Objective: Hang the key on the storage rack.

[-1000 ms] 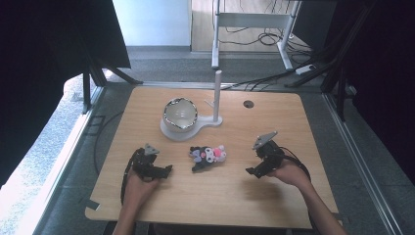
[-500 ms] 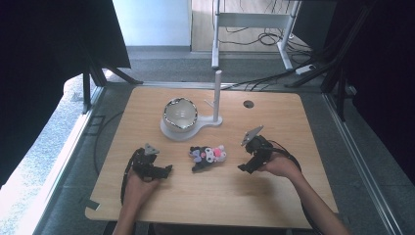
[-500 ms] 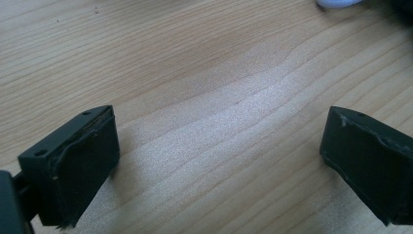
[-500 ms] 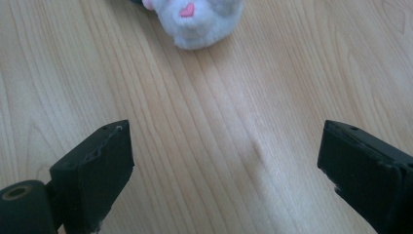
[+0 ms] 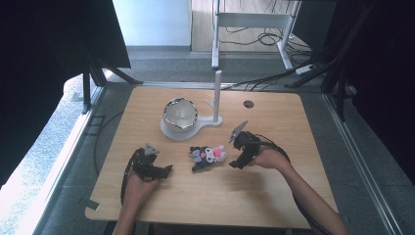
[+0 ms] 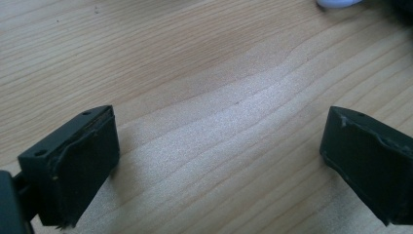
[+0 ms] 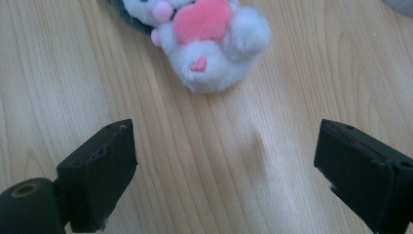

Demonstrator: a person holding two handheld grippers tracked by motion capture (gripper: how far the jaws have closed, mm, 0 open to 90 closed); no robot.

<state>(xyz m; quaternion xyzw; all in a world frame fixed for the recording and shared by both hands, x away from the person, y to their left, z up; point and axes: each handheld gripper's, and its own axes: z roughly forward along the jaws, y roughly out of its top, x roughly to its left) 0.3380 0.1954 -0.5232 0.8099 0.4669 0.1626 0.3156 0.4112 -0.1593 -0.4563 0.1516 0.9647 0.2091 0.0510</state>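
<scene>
With my right tongs point(image 5: 238, 157) agape just beside the plush point(image 5: 208, 155), which lies near the bowl point(image 5: 179, 113), I'd centre both jaws around its body before squeezing; left tongs point(image 5: 155, 171) idle, agape.

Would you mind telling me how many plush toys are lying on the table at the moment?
1. The plush toy lies on the wooden table, in front of the bowl, between both grippers, closer to the right one.

Left gripper point(image 5: 166, 171), right gripper point(image 5: 235, 164): jaws wide apart.
</scene>
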